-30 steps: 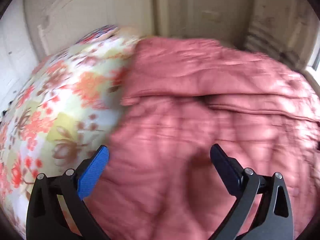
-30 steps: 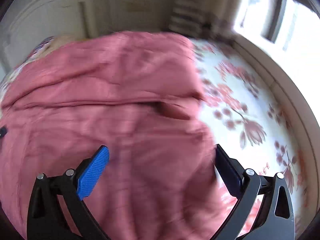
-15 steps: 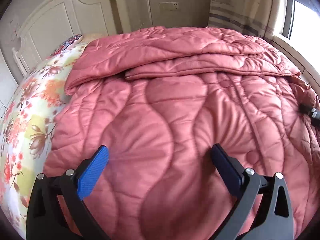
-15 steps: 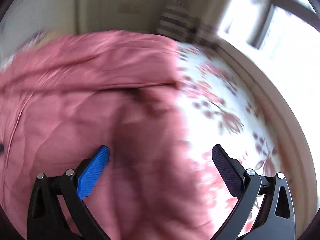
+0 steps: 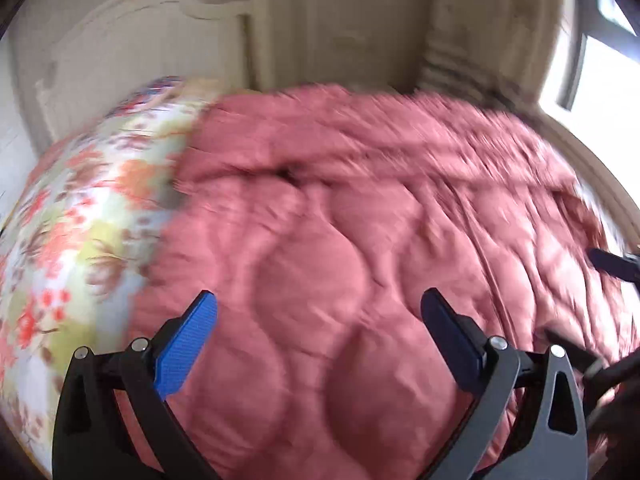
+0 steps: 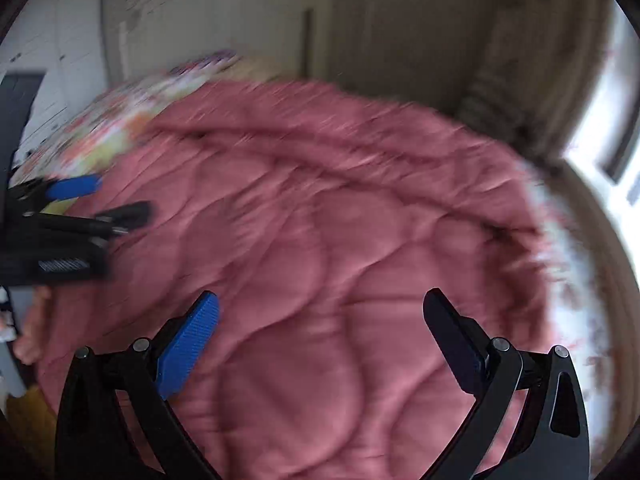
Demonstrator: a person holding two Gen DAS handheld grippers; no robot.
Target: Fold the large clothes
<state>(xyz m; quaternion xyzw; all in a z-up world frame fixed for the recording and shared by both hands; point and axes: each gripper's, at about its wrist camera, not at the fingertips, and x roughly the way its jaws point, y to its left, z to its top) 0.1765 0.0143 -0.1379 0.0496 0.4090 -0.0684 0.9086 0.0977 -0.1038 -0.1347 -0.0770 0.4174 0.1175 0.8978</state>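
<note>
Two grippers, both spread wide and grasping nothing: my left gripper [image 5: 318,322] and right gripper [image 6: 320,322] each hang above the near part of the quilt [image 5: 360,240], apart from its surface as far as the blurred views allow me to tell. The quilt lies across the bed, covering most of the floral sheet [image 5: 80,208], with its far portion doubled back into a thick band below the headboard [image 5: 120,60]. From the right wrist view, the left gripper shows at the quilt's left side.

Finding: fold partly made; next fold not yet begun.

Recommendation: I should take each gripper to a near corner, bite through the full thickness of padding, lift both evenly, and carry the edge to meet the far band squarely. Uneven lift would skew it.
</note>
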